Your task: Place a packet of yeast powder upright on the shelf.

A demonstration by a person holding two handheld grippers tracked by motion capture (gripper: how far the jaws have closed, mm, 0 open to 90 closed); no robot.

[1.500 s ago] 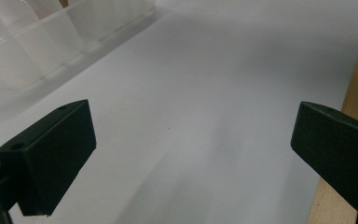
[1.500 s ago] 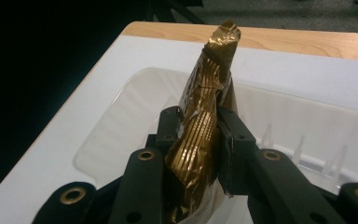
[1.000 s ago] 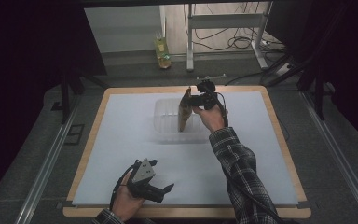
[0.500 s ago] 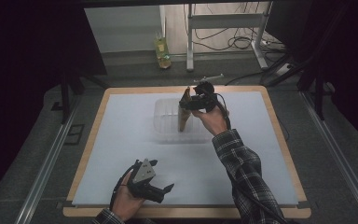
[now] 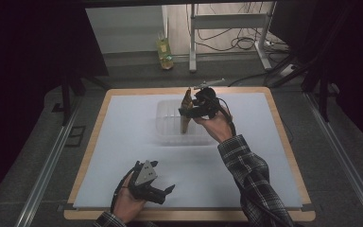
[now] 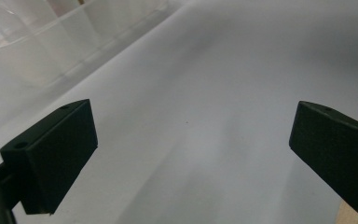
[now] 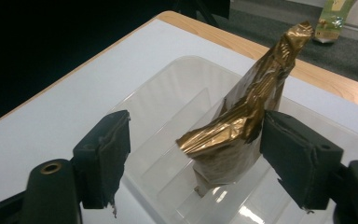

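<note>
A crumpled gold foil pouch (image 5: 187, 98) (image 7: 249, 112) stands upright in a clear plastic tub (image 5: 166, 126) (image 7: 168, 88) at the back middle of the white mat. My right gripper (image 5: 187, 115) (image 7: 195, 154) straddles the pouch. Its jaws have just been opening, and now the left pad stands well off the foil while the right pad is at its edge without pressing. My left gripper (image 5: 166, 192) (image 6: 191, 154) rests near the front edge of the mat, open, with nothing between its pads. A corner of the tub (image 6: 37, 42) appears far off in the left gripper view.
The white mat (image 5: 123, 142) lies on a wooden-edged table (image 5: 283, 137). Beyond the table's far edge a yellow-green bottle (image 5: 164, 49) stands on the floor beside metal stand legs (image 5: 192, 42) and cables. Dark surroundings flank both sides.
The right gripper's jaws have spread apart around the gold pouch, and the right hand has shifted slightly back and right. The pouch stays standing in the tub. The left hand has not moved.
</note>
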